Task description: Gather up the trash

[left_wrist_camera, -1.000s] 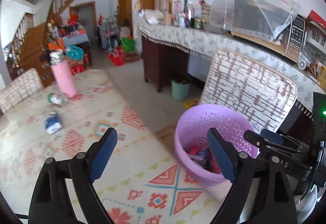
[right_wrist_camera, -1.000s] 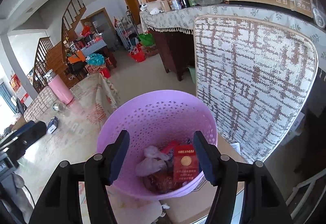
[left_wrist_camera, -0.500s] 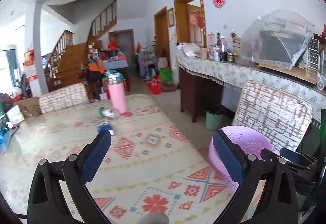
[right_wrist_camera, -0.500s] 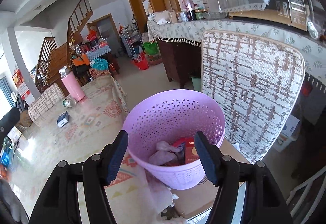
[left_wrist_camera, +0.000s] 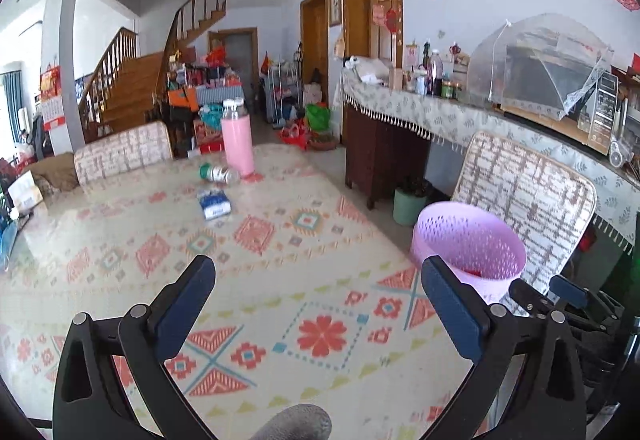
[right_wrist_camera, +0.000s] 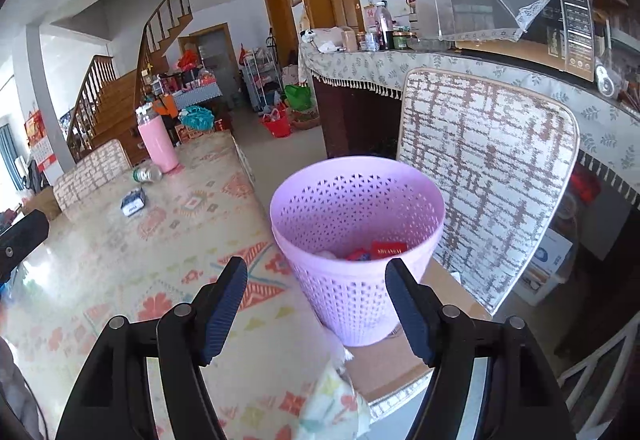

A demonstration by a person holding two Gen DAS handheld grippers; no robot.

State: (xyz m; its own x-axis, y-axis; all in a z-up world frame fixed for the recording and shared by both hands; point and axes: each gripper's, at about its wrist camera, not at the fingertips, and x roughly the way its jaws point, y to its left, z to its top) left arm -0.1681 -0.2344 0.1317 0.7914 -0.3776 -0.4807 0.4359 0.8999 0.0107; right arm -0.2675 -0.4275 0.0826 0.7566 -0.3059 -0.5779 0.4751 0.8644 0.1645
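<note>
A lilac perforated waste basket (right_wrist_camera: 358, 240) stands on a chair seat beside the table, with red packets and crumpled wrappers inside. My right gripper (right_wrist_camera: 316, 304) hangs just short of its near wall, jaws opening, nothing between them. My left gripper (left_wrist_camera: 318, 304) is over the patterned tablecloth (left_wrist_camera: 280, 240), jaws opening wide and empty; the basket (left_wrist_camera: 470, 244) is to its right. Far down the table lie a blue-and-white packet (left_wrist_camera: 215, 203) and a toppled small plastic bottle (left_wrist_camera: 218, 173). The same packet (right_wrist_camera: 133, 202) and bottle (right_wrist_camera: 147, 173) show in the right wrist view.
A tall pink flask (left_wrist_camera: 237, 138) stands beside the bottle. A chair back with a woven cover (right_wrist_camera: 484, 176) rises behind the basket, another chair (left_wrist_camera: 122, 156) at the table's far end. A sideboard (left_wrist_camera: 448, 116) with jars, a mesh food cover and a microwave lines the right wall.
Both grippers have drawn back from the basket and tilted up, so more of the table and room shows. Both jaws have widened. The basket's contents are now mostly hidden behind its rim.
</note>
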